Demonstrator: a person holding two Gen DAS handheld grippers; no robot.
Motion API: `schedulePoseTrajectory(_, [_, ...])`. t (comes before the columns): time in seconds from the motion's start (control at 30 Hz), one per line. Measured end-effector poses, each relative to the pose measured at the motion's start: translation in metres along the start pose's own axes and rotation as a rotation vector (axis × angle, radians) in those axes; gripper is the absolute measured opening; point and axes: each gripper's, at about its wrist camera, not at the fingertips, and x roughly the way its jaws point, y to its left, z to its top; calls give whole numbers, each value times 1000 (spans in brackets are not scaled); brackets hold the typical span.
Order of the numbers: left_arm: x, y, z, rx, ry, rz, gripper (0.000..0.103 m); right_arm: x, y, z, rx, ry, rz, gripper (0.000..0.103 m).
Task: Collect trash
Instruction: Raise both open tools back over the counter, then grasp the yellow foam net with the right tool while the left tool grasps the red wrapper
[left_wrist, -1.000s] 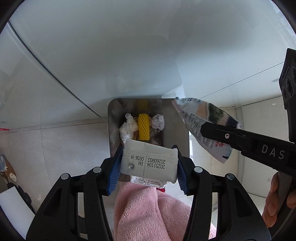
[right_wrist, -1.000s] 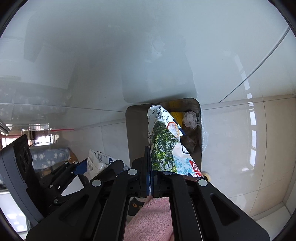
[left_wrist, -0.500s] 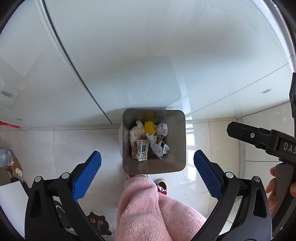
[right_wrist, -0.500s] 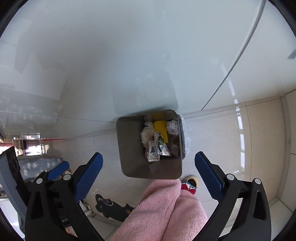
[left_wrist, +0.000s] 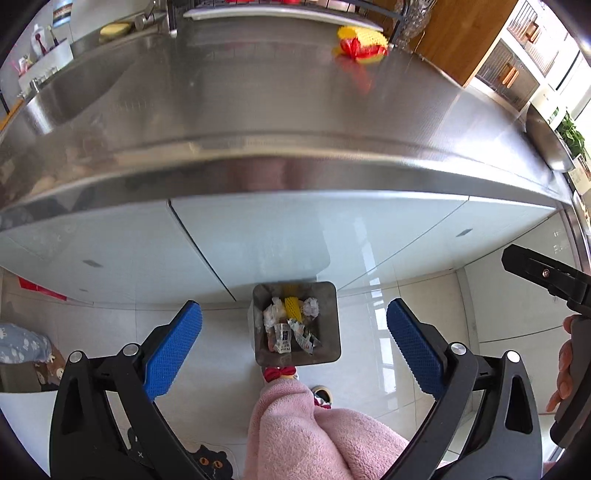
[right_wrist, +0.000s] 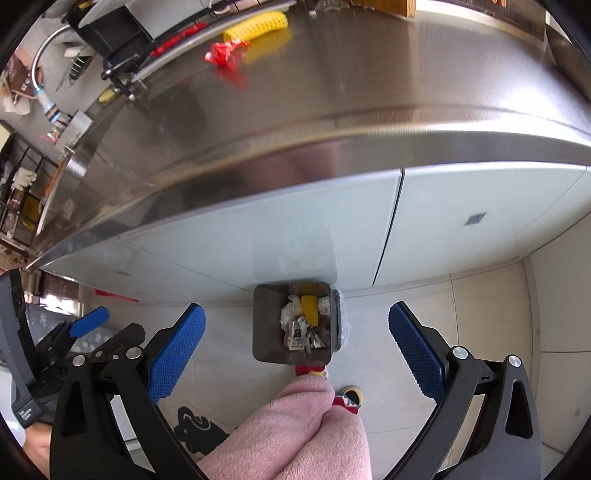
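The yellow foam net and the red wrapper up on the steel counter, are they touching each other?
Cannot tell. In the left wrist view the red wrapper overlaps the yellow foam net; the right wrist view hints at a slight gap, but both are small and blurred.

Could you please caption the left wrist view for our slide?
Open left gripper above the filled trash bin; yellow foam net and red wrapper on the steel counter.

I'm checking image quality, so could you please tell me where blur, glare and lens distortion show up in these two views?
Left wrist view: the counter bows from fisheye and looks motion-smeared; window glare streaks the floor right of the bin. Right wrist view: the same bowed counter, with red wrapper reflected in the steel.
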Motion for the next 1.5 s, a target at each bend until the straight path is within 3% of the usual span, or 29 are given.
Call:
schedulePoseTrajectory(0.2, [-25,-5,45,22,-77,-29,95,-41,0,37,-13,-110,-48,100])
schedulePoseTrajectory(0.33, [-22,-11,76,62,-106,-55,95,-53,-3,67,8,-168,-81,100])
schedulePoseTrajectory(0.6, [-16,-13,142,98,-132,-94,95,-41,6,126,56,-202,-68,100])
schedulePoseTrajectory(0.8, [4,-21,185,111,-129,-111,95,-19,2,160,124,-176,-65,100])
schedulePoseTrajectory(1.07, [37,-38,236,92,-128,-147,94,10,-7,218,175,-142,19,99])
schedulePoseTrajectory(1.2, [54,-52,259,121,-133,-142,87,19,-5,252,131,-156,19,93])
schedulePoseTrajectory(1.33, [75,-60,276,140,-116,-119,73,31,-1,281,87,-146,25,86])
schedulePoseTrajectory(1.5, [100,-64,284,191,-77,-58,68,51,5,308,61,-125,36,86])
